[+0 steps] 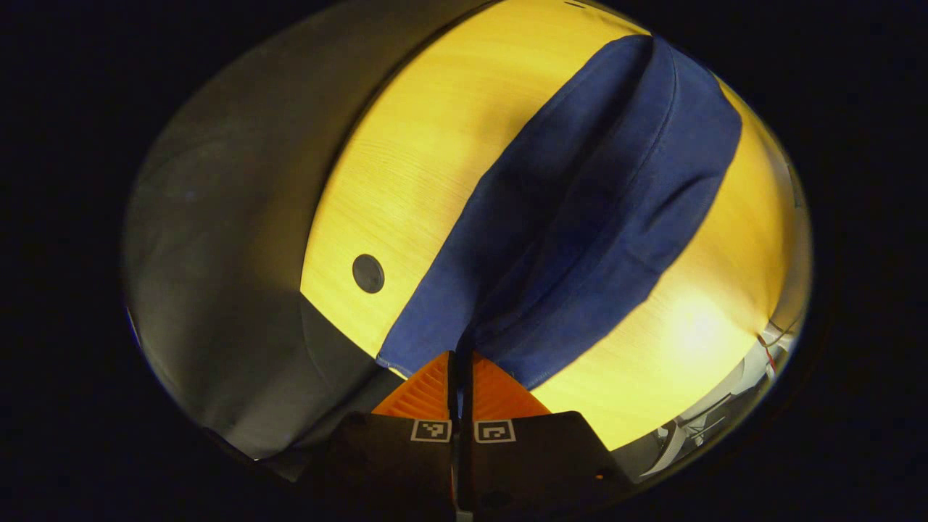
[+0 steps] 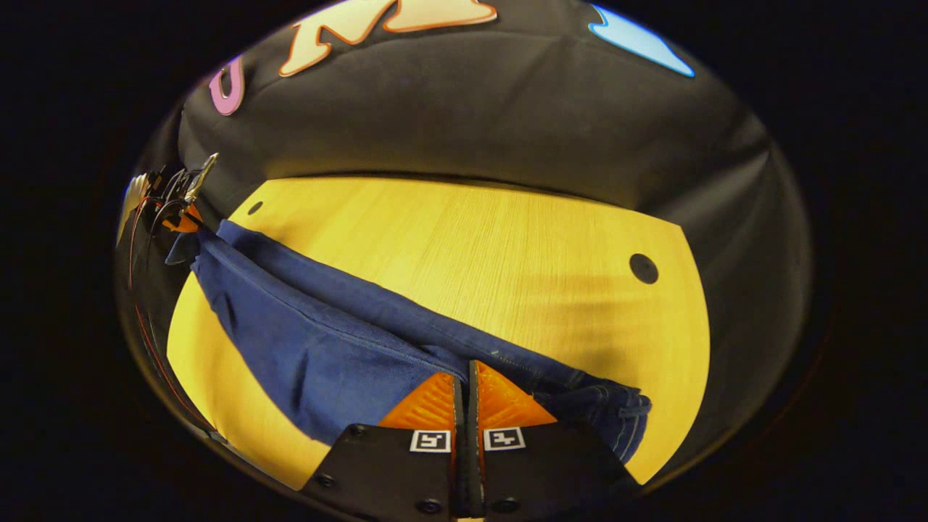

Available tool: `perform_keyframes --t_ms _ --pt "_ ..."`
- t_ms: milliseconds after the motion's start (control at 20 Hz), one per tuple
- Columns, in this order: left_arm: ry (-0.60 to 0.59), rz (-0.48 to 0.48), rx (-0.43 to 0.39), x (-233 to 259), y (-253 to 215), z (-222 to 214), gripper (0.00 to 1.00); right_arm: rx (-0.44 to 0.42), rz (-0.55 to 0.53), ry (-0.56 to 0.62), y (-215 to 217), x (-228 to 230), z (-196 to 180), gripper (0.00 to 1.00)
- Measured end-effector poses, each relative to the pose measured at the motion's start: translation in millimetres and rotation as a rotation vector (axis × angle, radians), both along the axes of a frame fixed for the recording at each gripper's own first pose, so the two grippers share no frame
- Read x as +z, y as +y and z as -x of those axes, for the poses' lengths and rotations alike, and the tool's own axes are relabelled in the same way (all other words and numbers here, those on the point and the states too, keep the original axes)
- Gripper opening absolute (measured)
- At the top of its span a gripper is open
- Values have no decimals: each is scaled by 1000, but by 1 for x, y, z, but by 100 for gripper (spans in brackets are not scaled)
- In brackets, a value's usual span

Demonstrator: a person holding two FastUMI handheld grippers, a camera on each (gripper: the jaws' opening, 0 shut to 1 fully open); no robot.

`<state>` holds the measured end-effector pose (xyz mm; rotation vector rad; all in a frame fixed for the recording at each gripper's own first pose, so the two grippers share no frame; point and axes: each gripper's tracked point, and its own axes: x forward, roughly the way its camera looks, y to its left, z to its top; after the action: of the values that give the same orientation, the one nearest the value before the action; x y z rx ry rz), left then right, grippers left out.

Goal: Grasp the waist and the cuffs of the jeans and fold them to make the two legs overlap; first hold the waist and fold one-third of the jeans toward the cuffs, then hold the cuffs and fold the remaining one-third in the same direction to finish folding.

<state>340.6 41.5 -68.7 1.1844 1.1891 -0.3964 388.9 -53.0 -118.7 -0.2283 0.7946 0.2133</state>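
On table [image 2: 507,239]: jeans [image 2: 319,348] with legs overlapped, both ends pinched. Left gripper [image 1: 460,355] closed on cuffs, right gripper [image 2: 467,377] closed on waist. Next, probably: carrying waist one-third toward cuffs.

— Is there any text or number that one can read here?

— No. On each gripper body there are two small square black-and-white marker tags: left gripper [image 1: 462,357], right gripper [image 2: 467,370]. They carry only patterns, no letters or digits.

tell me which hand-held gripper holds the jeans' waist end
The right hand-held gripper: the stitched waistband of the jeans bunches beside it, while the left hand-held gripper pinches a plain hem.
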Motion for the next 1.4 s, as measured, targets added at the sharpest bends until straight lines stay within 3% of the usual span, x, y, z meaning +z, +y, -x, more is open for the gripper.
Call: perform_keyframes --t_ms 150,300,350,400,550,600,650,700,950,1050,1150,1400 --pt "-11 -21 3 -27 2 -22 0 13 59 55 2 -34 -5 2" --pt "-39 -83 -2 -35 4 -36 1 11 39 24 3 -31 -11 3" --pt "-48 -93 -8 -36 4 -40 24 12 39 31 2 -31 -10 5" --pt "-71 -113 -12 -34 8 -45 25 17 33 25 1 -31 -12 6" --pt "-137 -134 -45 -19 10 -56 71 22 26 24 2 -28 -11 10" --pt "-150 -133 -58 -14 9 -59 86 16 35 14 -2 -24 -10 16" --pt "-169 -127 -70 -9 9 -62 97 10 41 1 -6 -22 -11 18" --pt "-192 -133 -76 -3 10 -65 96 5 40 -8 -9 -18 -11 28" --pt "-358 -252 -124 30 16 -92 96 -18 32 -42 -16 -10 -8 24" --pt "-423 -305 -127 42 21 -102 96 -38 -42 -54 -13 -5 -7 24" --pt "-465 -251 -96 40 16 -104 96 -88 -122 -68 -18 -2 -7 24" --pt "-722 -82 40 44 -12 -112 95 -260 -149 -126 -42 10 23 23"
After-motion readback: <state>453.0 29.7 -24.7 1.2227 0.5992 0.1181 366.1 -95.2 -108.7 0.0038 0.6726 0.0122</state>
